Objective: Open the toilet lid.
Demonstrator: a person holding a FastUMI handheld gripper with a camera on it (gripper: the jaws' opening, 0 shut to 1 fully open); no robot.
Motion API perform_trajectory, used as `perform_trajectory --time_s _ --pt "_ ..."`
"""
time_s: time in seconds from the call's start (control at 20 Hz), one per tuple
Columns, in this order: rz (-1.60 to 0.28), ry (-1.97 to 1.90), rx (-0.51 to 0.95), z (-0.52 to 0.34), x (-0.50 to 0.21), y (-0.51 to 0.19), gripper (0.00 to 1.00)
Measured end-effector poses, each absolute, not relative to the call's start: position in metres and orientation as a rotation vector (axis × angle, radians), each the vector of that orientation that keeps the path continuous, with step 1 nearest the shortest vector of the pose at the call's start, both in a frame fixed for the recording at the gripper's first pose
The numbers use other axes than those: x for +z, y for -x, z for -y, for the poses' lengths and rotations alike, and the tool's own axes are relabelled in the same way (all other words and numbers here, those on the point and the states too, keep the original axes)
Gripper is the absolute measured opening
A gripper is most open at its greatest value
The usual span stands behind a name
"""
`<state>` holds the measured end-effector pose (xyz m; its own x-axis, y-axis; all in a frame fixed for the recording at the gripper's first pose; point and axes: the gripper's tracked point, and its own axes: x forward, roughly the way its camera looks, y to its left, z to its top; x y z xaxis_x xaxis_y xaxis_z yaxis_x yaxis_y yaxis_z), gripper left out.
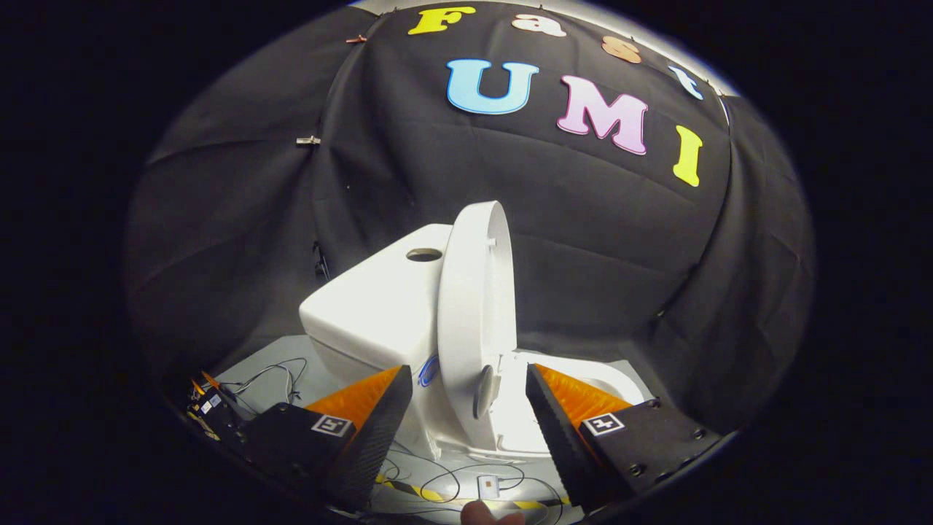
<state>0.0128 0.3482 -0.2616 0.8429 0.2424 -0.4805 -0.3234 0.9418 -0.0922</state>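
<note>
Orange-faced and black-backed, the two fingers of the gripper [469, 397] stand wide apart with nothing between their pads, so the tongs are open and grip nothing. Each finger carries a small square black-and-white marker on its black body. The left finger [368, 408] sits at about seven o'clock and the right finger [576, 412] at about five o'clock.

Low between the fingers, at six o'clock, a fingertip [490, 515] of the person shows, and just above it a small white box [488, 485] lies on the pale floor [251, 372] among thin dark cables [444, 477]. A strip of yellow-and-black tape [408, 487] runs along the floor near the left finger. At about eight o'clock, beyond the left finger, more looped cables and a small cluster of electronics [211, 405] rest on the floor.

Just ahead of the fingers, in the gap between them, stands the white toilet [510, 408]. Its toilet lid [474, 306] is raised, standing near upright and seen almost edge-on, rising toward twelve o'clock from the hinge end. The lid's back is close to the tank [372, 306], which lies at about ten o'clock from the gap; whether they touch cannot be told. A round hole [424, 254] shows in the tank's top. The bowl's rim [612, 375] curves away beyond the right finger at about three to four o'clock.

Farthest off, black cloth [240, 219] forms the booth's wall behind everything.
</note>
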Motion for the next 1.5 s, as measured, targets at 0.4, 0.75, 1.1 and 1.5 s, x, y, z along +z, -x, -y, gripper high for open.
perform_trajectory --time_s 0.4,0.75,1.1,1.5 --pt "-0.349 0.115 0.299 -0.321 -0.191 -0.019 0.99" --pt "-0.275 0.056 0.282 -0.285 -0.136 -0.028 0.99" --pt "-0.188 0.009 0.255 -0.245 -0.085 -0.025 0.99" --pt "-0.133 -0.019 0.223 -0.196 -0.05 -0.021 0.99"
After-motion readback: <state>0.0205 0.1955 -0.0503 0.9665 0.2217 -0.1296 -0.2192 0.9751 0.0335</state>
